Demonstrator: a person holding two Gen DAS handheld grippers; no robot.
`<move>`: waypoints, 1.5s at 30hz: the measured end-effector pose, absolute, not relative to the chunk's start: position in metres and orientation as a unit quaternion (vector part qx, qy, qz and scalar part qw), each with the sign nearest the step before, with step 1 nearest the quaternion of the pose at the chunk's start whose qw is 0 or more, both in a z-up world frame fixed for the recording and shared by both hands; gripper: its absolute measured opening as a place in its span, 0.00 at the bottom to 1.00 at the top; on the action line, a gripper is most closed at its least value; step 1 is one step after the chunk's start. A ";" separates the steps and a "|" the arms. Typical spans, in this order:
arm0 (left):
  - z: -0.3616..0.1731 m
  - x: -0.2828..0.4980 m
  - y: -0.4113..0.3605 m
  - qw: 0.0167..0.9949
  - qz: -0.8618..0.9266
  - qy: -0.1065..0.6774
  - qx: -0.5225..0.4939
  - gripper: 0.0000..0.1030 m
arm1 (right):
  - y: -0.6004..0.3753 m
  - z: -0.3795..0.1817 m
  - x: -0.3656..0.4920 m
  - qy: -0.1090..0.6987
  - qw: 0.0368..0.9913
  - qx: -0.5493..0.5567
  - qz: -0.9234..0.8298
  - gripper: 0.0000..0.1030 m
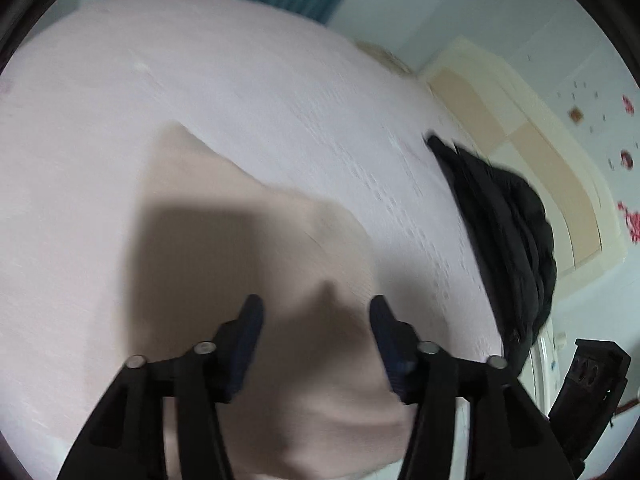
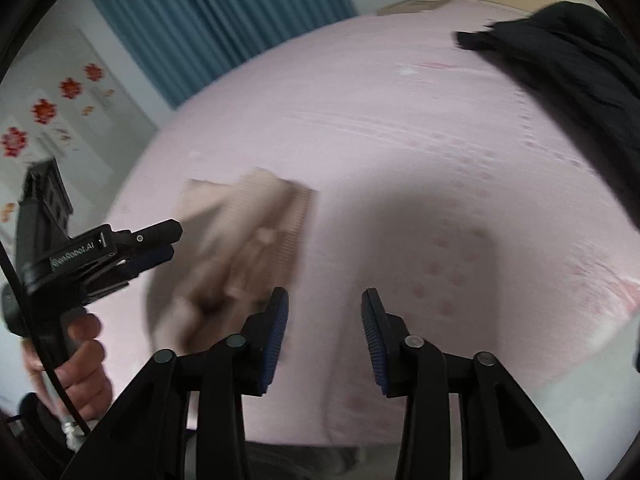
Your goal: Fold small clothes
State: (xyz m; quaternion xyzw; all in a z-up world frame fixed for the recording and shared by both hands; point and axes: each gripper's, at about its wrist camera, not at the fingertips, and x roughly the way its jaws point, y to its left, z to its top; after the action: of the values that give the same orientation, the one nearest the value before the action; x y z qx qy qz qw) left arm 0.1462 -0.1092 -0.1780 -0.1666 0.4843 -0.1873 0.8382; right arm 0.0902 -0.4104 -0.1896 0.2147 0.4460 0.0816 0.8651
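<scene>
Pink bedding covers the bed we work on, with a teal curtain behind it and a black garment heaped toward its far right, out of our way. Our small beige garment lies on the bed just ahead of the left gripper, already doubled into a compact shape as far as the blur lets us judge. We hold the left gripper low over it, fingers spread and pinching nothing, with cloth showing between them but not pressed. The right gripper hangs just beside the garment over bare sheet, fingers likewise spread and empty. We read this as a pause after letting go, both tools kept near so we can smooth or take a fresh edge.
</scene>
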 end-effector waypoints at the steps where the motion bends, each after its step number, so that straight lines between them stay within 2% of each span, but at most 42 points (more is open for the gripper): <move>1: -0.175 0.148 -0.097 0.842 -0.177 0.480 -0.170 0.54 | -0.404 -0.187 0.095 0.441 0.865 0.220 0.095 0.49; 3: -0.173 0.150 -0.065 0.847 -0.157 0.474 -0.181 0.54 | -0.386 -0.183 0.108 0.428 0.862 0.239 0.128 0.56; 8: -0.183 0.146 0.000 0.846 -0.120 0.476 -0.209 0.54 | -0.351 -0.203 0.147 0.458 0.853 0.229 0.100 0.56; 10: -0.187 0.145 0.016 0.845 -0.112 0.476 -0.216 0.54 | -0.341 -0.214 0.158 0.478 0.851 0.206 0.066 0.32; 11: -0.189 0.142 0.019 0.845 -0.111 0.475 -0.218 0.54 | -0.336 -0.216 0.161 0.480 0.853 0.192 0.064 0.16; 18: -0.206 0.141 0.036 0.834 -0.119 0.479 -0.248 0.54 | -0.312 -0.192 0.152 0.434 0.893 0.082 0.088 0.09; 22: -0.207 0.135 0.035 0.834 -0.130 0.477 -0.245 0.54 | -0.344 -0.171 0.130 0.377 0.905 0.164 0.106 0.09; 23: -0.208 0.134 0.035 0.834 -0.133 0.477 -0.243 0.54 | -0.350 -0.175 0.128 0.377 0.905 0.173 0.094 0.09; 25: -0.212 0.133 0.036 0.832 -0.139 0.483 -0.236 0.54 | -0.356 -0.207 0.137 0.427 0.886 0.172 0.061 0.09; 27: -0.213 0.133 0.035 0.832 -0.140 0.486 -0.227 0.54 | -0.359 -0.239 0.148 0.484 0.857 0.170 0.046 0.11; 28: -0.213 0.133 0.036 0.833 -0.140 0.485 -0.226 0.54 | -0.364 -0.240 0.146 0.477 0.859 0.181 0.045 0.13; 29: -0.212 0.133 0.037 0.834 -0.142 0.484 -0.224 0.54 | -0.368 -0.236 0.144 0.467 0.862 0.191 0.042 0.30; 30: -0.211 0.133 0.038 0.836 -0.144 0.480 -0.222 0.54 | -0.373 -0.232 0.144 0.465 0.861 0.203 0.039 0.51; 31: -0.210 0.134 0.039 0.839 -0.144 0.477 -0.220 0.54 | -0.378 -0.232 0.145 0.463 0.859 0.215 0.046 0.55; 37: -0.207 0.142 0.055 0.843 -0.136 0.464 -0.236 0.54 | -0.371 -0.257 0.173 0.514 0.808 0.264 0.113 0.57; 39: -0.206 0.141 0.062 0.846 -0.134 0.459 -0.238 0.54 | -0.371 -0.267 0.182 0.526 0.798 0.271 0.117 0.65; 42: -0.205 0.139 0.070 0.846 -0.131 0.456 -0.242 0.54 | -0.380 -0.279 0.191 0.524 0.782 0.310 0.135 0.69; 43: -0.206 0.138 0.073 0.846 -0.129 0.456 -0.244 0.54 | -0.381 -0.281 0.194 0.525 0.779 0.313 0.139 0.68; 45: -0.207 0.137 0.078 0.844 -0.124 0.457 -0.251 0.54 | -0.377 -0.283 0.193 0.530 0.771 0.318 0.154 0.55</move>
State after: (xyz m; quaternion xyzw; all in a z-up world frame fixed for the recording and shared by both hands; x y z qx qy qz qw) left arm 0.1368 0.0779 -0.2074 -0.2511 0.4565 -0.1245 0.8444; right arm 0.1929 -0.3771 -0.2826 0.3184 0.5297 0.1541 0.7709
